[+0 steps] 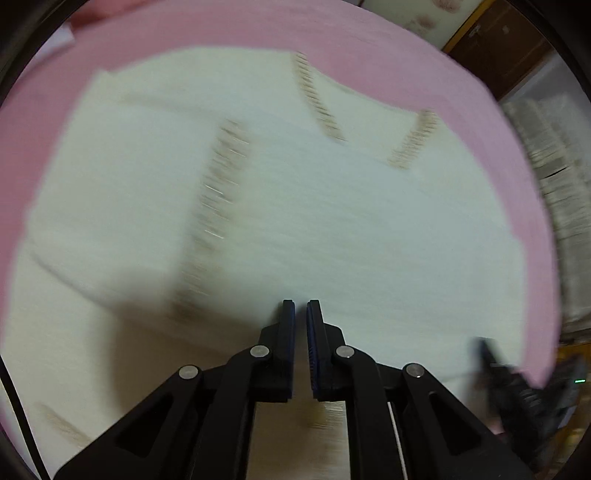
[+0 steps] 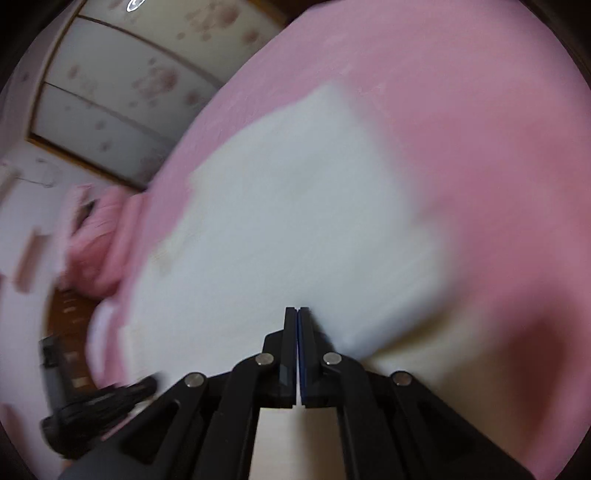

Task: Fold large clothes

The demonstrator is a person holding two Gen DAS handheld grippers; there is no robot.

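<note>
A pink bed (image 1: 221, 29) carries everything here, and spread flat on it is the cream garment (image 1: 295, 221), partly folded, its tan ribbed trims running away from the left wrist camera. It lies directly ahead of and beneath both tools. The left gripper (image 1: 300, 314) hovers over its near edge, fingers slightly parted and empty. The right gripper (image 2: 297, 317) has its fingers pressed together; whether cloth is pinched, I cannot tell.

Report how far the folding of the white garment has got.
Partly done: the white garment lies on the pink bedsheet with panels already folded over. In hand: the left tongs and the right tongs hang over it; any grip is unclear in the blur. Left: the final folds.
</note>
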